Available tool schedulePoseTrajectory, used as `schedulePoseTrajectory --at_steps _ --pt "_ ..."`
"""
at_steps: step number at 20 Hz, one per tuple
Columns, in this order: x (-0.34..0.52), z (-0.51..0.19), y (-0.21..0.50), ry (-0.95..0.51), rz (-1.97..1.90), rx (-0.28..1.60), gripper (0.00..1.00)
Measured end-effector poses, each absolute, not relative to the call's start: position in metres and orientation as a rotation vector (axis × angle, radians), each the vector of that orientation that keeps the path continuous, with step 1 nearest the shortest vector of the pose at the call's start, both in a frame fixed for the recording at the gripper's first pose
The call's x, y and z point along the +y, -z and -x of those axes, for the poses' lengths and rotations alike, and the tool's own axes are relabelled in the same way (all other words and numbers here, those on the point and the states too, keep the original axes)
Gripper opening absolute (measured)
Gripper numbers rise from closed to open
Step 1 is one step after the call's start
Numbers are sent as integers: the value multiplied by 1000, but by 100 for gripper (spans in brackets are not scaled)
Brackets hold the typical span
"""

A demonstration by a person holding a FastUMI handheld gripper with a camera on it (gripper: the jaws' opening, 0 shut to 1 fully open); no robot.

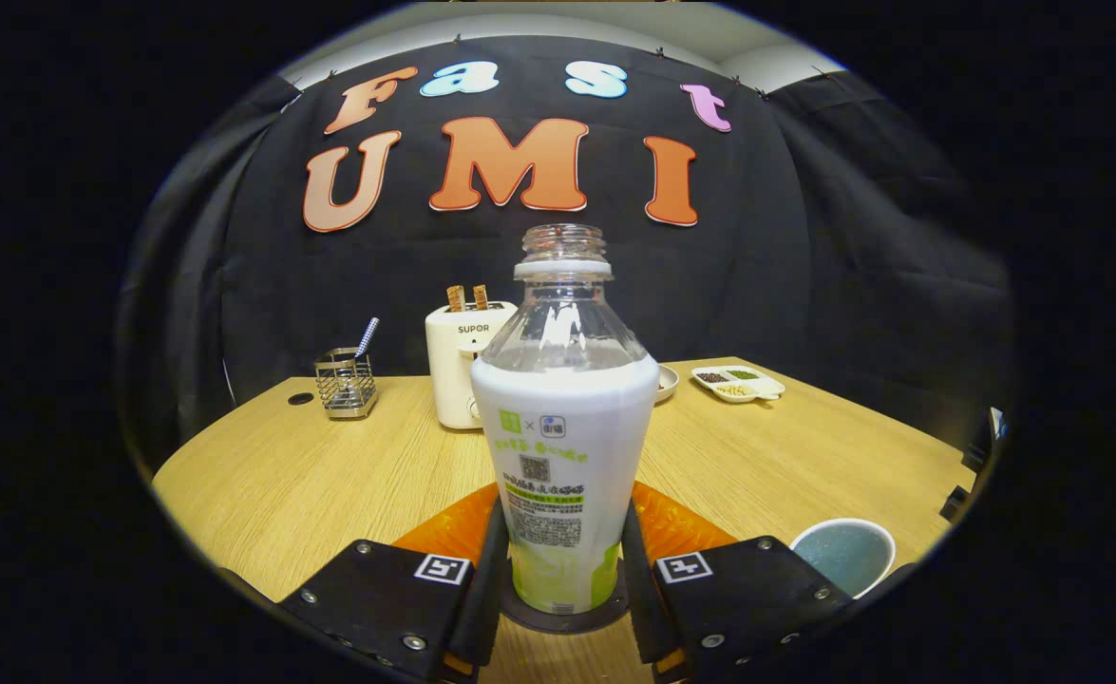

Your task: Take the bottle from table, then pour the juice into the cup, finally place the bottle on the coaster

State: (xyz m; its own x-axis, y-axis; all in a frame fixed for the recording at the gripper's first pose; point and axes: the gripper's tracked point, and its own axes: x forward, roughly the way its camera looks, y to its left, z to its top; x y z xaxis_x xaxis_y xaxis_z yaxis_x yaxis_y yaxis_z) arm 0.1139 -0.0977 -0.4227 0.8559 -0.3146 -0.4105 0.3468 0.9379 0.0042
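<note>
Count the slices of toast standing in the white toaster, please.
2. Both brown toast slices stand side by side in the top slot of the white toaster, behind the clear uncapped bottle that the gripper jaws press on. More could sit hidden inside.

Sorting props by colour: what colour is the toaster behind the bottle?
Cream-white toaster, clearest in the gripper view, beyond the bottle.

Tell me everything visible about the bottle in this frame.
The bottle is clear plastic with a white printed sleeve over its lower body, green near the base. It has no cap; the threaded neck is open above a white ring. It stands upright on a dark round coaster on the table, between the fingers of the gripper, which press both its sides. The clear shoulder looks empty; the sleeve hides any contents below.
</note>
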Motion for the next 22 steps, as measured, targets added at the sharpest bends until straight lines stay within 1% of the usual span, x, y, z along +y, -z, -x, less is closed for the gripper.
schedulePoseTrajectory --at_steps 2,3,5,6,7,8,9,11,14,19,22 --pt "-103 -112 425 373 -66 418 59" --pt "-104 -110 426 383 -68 433 64" --pt "-99 -109 426 368 -77 430 69" --pt "-97 -109 424 361 -77 424 74" --pt "-95 -107 421 358 -75 421 83" --pt "-94 -106 420 358 -72 422 86" --pt "-92 -101 414 352 -73 416 93" --pt "-85 -94 396 345 -71 389 98" --pt "-80 -81 365 356 -42 348 97" --pt "-48 -66 292 277 -30 267 98" --pt "-38 -51 257 254 -63 220 97"
